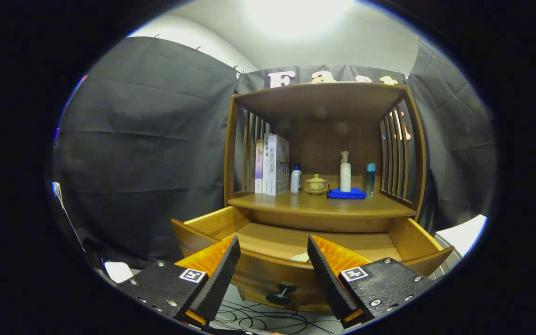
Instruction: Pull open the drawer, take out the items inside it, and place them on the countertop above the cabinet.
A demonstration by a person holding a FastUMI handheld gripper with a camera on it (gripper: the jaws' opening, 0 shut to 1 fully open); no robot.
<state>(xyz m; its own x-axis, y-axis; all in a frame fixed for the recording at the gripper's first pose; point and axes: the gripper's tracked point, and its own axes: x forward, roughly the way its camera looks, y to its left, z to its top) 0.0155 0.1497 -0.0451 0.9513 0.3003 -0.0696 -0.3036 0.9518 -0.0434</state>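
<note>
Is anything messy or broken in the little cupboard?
Nothing looks broken or spilled. The drawer is pulled open, with a pale item inside. Things on the countertop stand upright. The open gripper holds nothing.

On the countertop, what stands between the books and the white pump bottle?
In the gripper view, a small white bottle with a blue cap and a lidded ceramic jar stand between the books and the pump bottle. The gripper is open.

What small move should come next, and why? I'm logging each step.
Probably lower the open gripper into the drawer toward the pale item behind its front wall: the drawer is already out, and the jaws are apart and empty.
</note>
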